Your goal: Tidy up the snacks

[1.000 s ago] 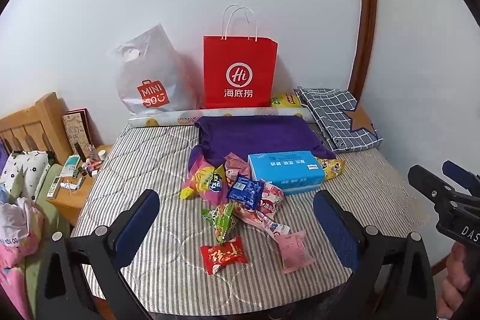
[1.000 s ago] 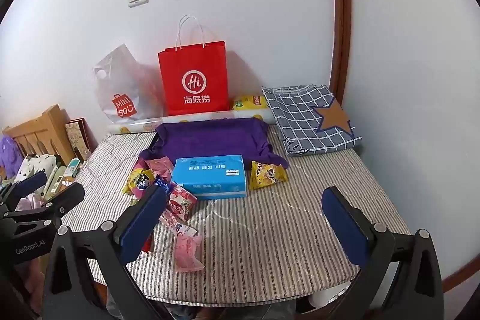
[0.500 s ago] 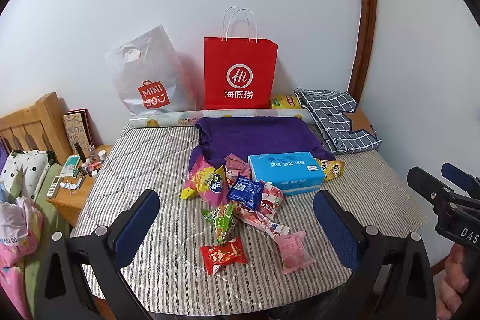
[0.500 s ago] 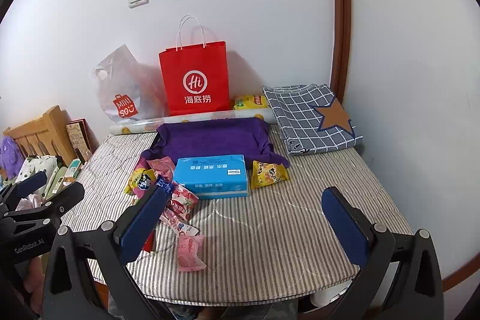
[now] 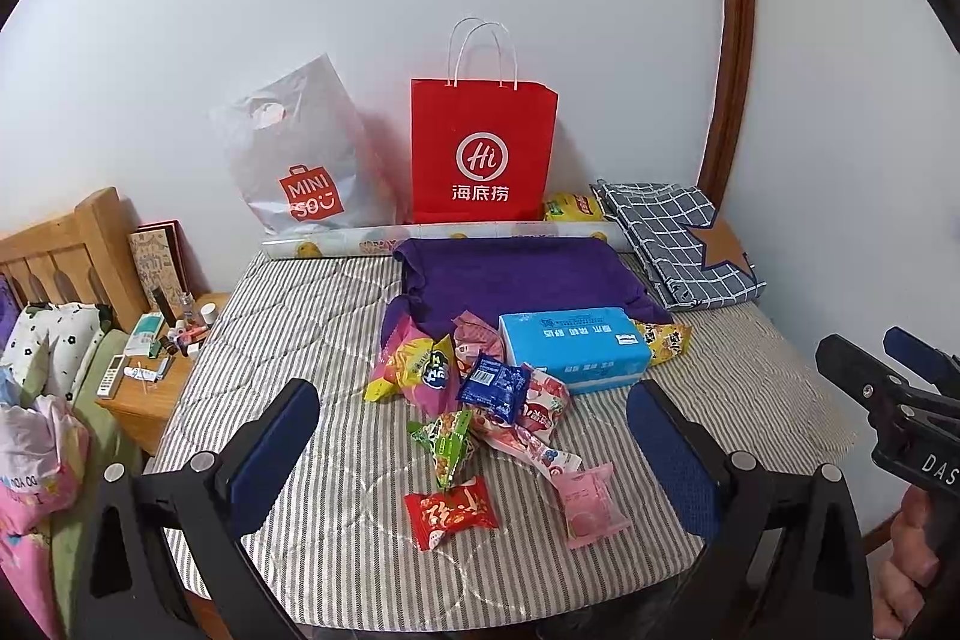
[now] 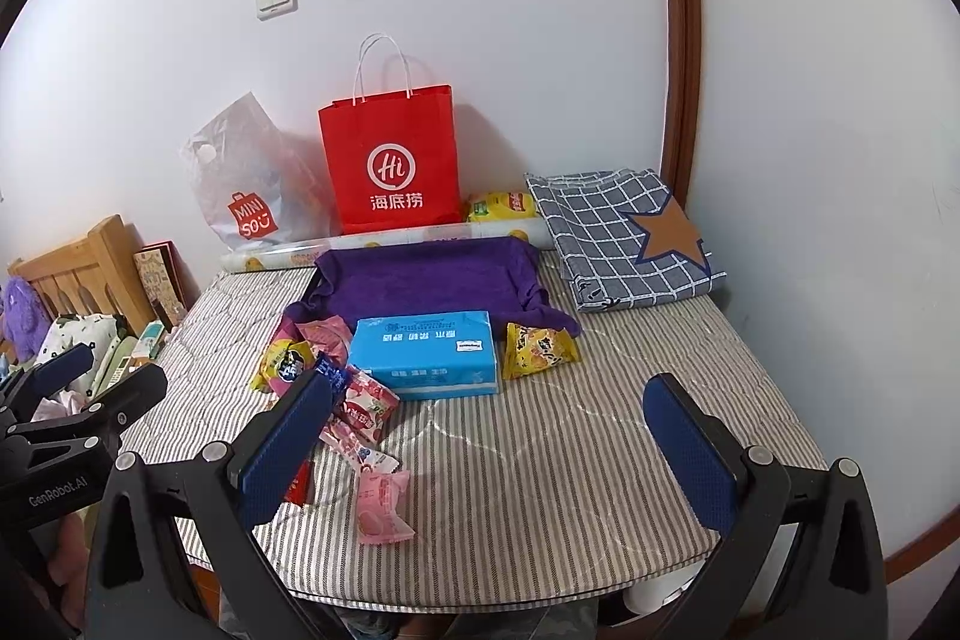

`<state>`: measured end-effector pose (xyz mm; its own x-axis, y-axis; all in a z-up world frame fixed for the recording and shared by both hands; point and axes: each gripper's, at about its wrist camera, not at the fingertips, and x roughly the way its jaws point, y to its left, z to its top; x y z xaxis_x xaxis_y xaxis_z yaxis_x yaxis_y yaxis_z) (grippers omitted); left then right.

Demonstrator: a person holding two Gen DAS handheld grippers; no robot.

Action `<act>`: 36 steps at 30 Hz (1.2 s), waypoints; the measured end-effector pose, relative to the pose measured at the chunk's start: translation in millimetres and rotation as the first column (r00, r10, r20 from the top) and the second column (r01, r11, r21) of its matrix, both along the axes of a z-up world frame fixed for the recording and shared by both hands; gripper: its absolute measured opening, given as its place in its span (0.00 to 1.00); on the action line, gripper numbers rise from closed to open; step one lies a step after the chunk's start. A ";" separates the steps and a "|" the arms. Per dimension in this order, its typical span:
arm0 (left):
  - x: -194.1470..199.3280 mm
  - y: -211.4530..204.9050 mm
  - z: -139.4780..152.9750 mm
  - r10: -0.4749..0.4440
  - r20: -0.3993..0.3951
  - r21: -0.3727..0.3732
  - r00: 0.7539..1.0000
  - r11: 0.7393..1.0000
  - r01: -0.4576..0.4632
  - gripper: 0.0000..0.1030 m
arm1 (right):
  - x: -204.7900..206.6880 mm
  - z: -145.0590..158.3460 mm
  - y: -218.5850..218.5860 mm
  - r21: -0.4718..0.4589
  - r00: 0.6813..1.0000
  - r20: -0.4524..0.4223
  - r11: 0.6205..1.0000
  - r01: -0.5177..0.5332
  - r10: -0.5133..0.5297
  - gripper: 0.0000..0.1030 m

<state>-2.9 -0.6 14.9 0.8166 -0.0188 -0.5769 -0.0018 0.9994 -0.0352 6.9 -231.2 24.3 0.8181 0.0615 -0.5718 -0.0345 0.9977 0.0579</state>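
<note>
**Snack pile untouched, both grippers wide and waiting**

A loose heap of snacks [image 5: 480, 400] lies near the middle of a striped mattress [image 5: 300, 316], just left of a blue tissue box [image 5: 573, 349]. Packets overlap: a dark blue one [image 5: 493, 387] sits on top of pink ones, a green one [image 5: 450, 439] leans against them. A red packet [image 5: 451, 513] and a pink pouch [image 5: 591, 503] lie apart at the front edge. One yellow packet [image 6: 540, 349] sits alone on the box's right side, against a purple cloth [image 5: 516, 280]. A red paper bag [image 5: 483, 148] and a grey plastic bag [image 5: 300, 160] stand against the back wall.

The left gripper [image 5: 474, 457] hovers above the front of the pile, jaws wide, holding nothing. The right gripper [image 6: 489, 451] hovers over bare mattress, also wide and empty.

Likely risks: the crinkly wrappers may slip from the pads, and closing on the overlapped heap may catch two packets at once or drag neighbours. The front packets sit near the mattress edge and could be nudged off. The soft surface may give under a downward push.
</note>
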 end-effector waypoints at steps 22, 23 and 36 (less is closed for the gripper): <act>-3.8 3.4 1.4 0.007 0.007 -0.002 1.000 1.000 -0.007 1.00 | 0.0 -5.2 0.4 0.007 1.000 -0.003 1.000 -0.011 0.011 0.99; -3.3 3.1 0.6 0.005 0.007 -0.002 1.000 1.000 -0.005 1.00 | 0.1 -5.2 0.8 0.006 1.000 -0.002 1.000 -0.011 0.011 0.99; -2.6 3.1 -0.7 0.007 0.010 -0.002 1.000 1.000 -0.007 1.00 | -2.0 -5.9 4.7 0.003 1.000 0.003 1.000 -0.022 0.022 0.99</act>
